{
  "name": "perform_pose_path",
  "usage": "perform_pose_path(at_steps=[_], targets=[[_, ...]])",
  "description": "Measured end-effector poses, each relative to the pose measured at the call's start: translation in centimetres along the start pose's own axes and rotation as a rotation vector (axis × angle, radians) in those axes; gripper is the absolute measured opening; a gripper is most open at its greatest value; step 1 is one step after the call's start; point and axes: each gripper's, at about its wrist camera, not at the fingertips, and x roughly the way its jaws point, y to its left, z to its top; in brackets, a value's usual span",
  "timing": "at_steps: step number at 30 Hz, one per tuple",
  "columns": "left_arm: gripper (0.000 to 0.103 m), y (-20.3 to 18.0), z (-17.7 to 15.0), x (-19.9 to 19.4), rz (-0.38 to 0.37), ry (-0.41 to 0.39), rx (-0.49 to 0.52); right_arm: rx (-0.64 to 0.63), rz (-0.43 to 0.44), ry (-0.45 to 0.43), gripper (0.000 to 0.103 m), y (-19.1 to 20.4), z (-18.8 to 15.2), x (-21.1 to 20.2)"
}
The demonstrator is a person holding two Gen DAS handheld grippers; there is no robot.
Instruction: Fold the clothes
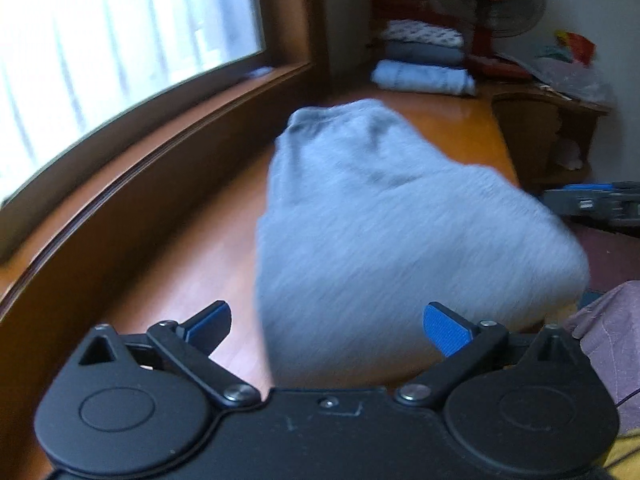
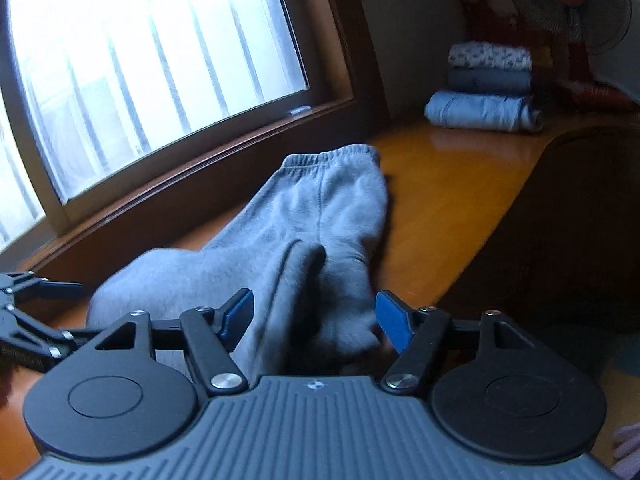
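At centre frame, grey pants (image 2: 320,216) lie on the counter (image 2: 448,184), partly folded, more folds likely left. Upper right: folded stack (image 2: 486,84), done. Left tongs (image 1: 326,326) wide open, empty; right tongs (image 2: 316,318) open, straddling cloth, not gripping.
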Motion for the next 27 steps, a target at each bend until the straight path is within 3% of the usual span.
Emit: perform_pose_path(at_steps=[7, 13, 21, 27], targets=[[0.102, 1.4, -3.0, 1.2, -0.011, 0.075, -0.064, 0.125, 0.087, 0.014, 0.072, -1.1, -2.8, -2.1], [0.102, 1.0, -3.3, 2.1, -0.053, 0.072, -0.046, -0.027, 0.089, 0.010, 0.072, 1.6, -4.6, -1.9], [0.102, 1.0, -2.7, 2.9, -0.070, 0.074, -0.050, -0.130, 0.024, 0.054, 0.077, 2.9, -5.6, 0.0], [0.102, 1.0, -2.7, 3.4, -0.083, 0.077, -0.044, -0.203, 0.027, 0.046, 0.077, 3.1, -5.5, 1.0]])
